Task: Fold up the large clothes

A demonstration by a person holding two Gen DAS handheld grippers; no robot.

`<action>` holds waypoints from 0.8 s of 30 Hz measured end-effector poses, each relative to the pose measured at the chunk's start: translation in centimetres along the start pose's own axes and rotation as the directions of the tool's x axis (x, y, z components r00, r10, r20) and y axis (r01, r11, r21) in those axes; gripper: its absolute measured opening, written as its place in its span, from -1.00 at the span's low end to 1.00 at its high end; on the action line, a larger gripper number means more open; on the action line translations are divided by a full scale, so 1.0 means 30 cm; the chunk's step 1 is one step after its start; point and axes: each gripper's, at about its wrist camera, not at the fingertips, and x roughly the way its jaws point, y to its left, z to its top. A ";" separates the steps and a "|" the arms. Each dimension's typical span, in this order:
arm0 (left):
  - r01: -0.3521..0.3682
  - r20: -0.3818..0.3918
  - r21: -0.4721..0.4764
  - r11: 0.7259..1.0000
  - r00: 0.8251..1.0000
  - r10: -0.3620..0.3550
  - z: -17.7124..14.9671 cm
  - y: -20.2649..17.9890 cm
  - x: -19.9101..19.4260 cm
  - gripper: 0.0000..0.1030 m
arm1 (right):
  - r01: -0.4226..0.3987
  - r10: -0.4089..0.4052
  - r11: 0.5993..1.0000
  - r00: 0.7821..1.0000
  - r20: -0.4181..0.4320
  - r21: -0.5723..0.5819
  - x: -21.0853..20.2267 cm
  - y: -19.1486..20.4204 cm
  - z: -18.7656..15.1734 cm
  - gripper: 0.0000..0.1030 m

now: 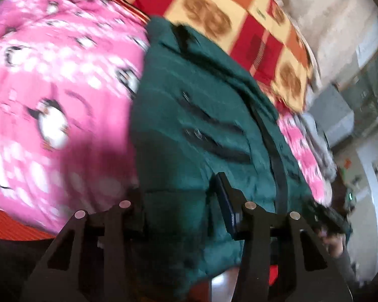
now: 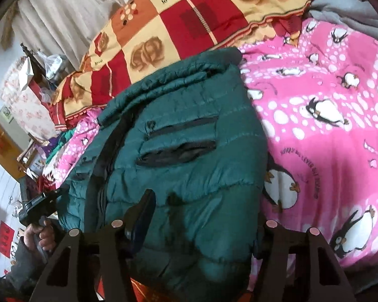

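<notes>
Lying mid-frame over pink penguin blanket [image 2: 327,125], checkered quilt [image 2: 189,17] above, green puffer jacket [image 2: 189,151] looked creased, both grippers [image 1: 181,201] [image 2: 204,214] clamping its hem.

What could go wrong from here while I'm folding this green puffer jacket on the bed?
1. The green puffer jacket is bulky and slick-looking; the fabric may slip from the right gripper or the left gripper, and the fold could spring open.
2. One chest pocket zipper gapes open and could snag a finger.
3. The jacket's hem hangs past the pink penguin blanket, so it might slide off.
</notes>
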 end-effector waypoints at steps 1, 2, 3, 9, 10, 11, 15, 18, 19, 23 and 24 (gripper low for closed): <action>-0.022 -0.017 0.012 1.000 1.000 0.022 -0.001 -0.007 0.014 -0.06 | 0.013 -0.013 1.000 1.000 -0.026 0.003 0.017 -0.003 -0.004 0.19; -0.029 -0.035 0.001 1.000 0.999 0.029 -0.003 0.002 0.026 0.08 | 0.024 -0.024 1.000 0.999 -0.044 0.007 0.031 -0.005 -0.008 0.19; -0.029 -0.055 -0.019 0.999 0.998 0.028 -0.006 0.016 0.039 0.19 | 0.033 -0.032 0.999 0.998 -0.054 0.013 0.043 -0.009 -0.008 0.19; -0.069 -0.080 0.007 0.998 0.994 0.069 -0.020 -0.004 0.050 0.24 | 0.035 -0.034 0.999 0.998 -0.045 0.027 0.050 -0.014 -0.008 0.19; -0.084 -0.065 0.024 0.996 0.994 0.085 -0.024 -0.008 0.043 0.18 | 0.037 -0.036 0.999 0.998 -0.042 0.024 0.046 -0.011 -0.007 0.19; -0.103 -0.038 0.048 0.994 0.994 0.104 -0.025 -0.029 0.033 -0.18 | 0.038 -0.038 0.999 0.999 -0.033 0.016 0.035 -0.004 -0.006 0.17; -0.110 0.028 0.096 0.989 0.994 0.108 -0.020 -0.065 -0.022 -0.71 | 0.020 -0.015 0.996 0.998 0.054 -0.084 -0.041 0.056 0.004 -0.43; -0.125 0.043 0.127 0.984 0.992 0.120 -0.017 -0.086 -0.058 -0.74 | 0.001 0.012 0.992 0.995 0.104 -0.128 -0.092 0.087 0.010 -0.60; -0.124 0.047 0.133 0.983 0.992 0.119 -0.015 -0.092 -0.080 -0.74 | -0.010 0.027 0.991 0.992 0.127 -0.134 -0.122 0.096 0.010 -0.61; -0.115 0.056 0.113 0.987 0.992 0.109 -0.013 -0.076 -0.164 -0.74 | -0.055 0.076 0.989 0.985 0.155 -0.137 -0.201 0.105 0.001 -0.63; -0.111 0.057 0.104 0.988 0.993 0.105 -0.019 -0.068 -0.189 -0.74 | -0.069 0.091 0.988 0.984 0.154 -0.141 -0.223 0.109 -0.009 -0.64</action>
